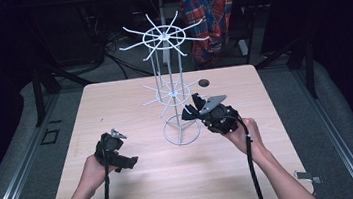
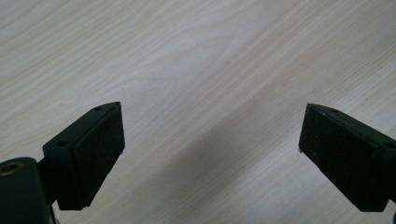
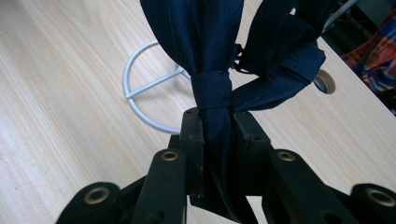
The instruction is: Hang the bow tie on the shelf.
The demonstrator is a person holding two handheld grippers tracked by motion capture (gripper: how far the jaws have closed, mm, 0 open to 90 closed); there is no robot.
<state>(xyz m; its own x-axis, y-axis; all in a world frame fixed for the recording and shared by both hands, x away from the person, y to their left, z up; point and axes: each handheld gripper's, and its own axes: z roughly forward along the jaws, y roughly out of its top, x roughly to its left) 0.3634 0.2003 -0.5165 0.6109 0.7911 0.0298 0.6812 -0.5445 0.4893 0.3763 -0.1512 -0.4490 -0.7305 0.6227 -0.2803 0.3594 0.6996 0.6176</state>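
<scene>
While the left claw (image 1: 127, 161) sits low over the bench (image 1: 139, 184) at about 8 o'clock from the rack's foot, its jaws stand wide apart with bare wood grain between them; in the left gripper view the 2 black pads (image 2: 100, 154) frame clear bench top (image 2: 196, 70) and hold nothing.

Right claw (image 1: 189, 111) is at about 3 o'clock from the white wire rack (image 1: 163, 36), just beside its lower tier of spokes. Jaws are clamped tight on a dark navy bow tie (image 3: 219, 70). In the right gripper view the tie's knotted middle band sits directly above the pads (image 3: 194, 135), with the cloth pinched between them and the 2 folded wings spreading up and away toward 12 and 2 o'clock. In the high view the tie (image 1: 197, 100) is a dark lump at the claw's tip, next to the lower spokes; whether it touches a spoke I cannot tell.

Rack: ring-shaped base (image 3: 140, 93) flat on the bench, 1 upright post, 2 tiers of radiating spokes, upper tier wider. Base ring lies at about 10 o'clock from the clamped claw in the right gripper view.

Small round hole (image 1: 204, 83) in the bench at 1 o'clock from the rack. Plaid cloth (image 1: 209, 10) hangs beyond the bench's far edge at 12 o'clock.
</scene>
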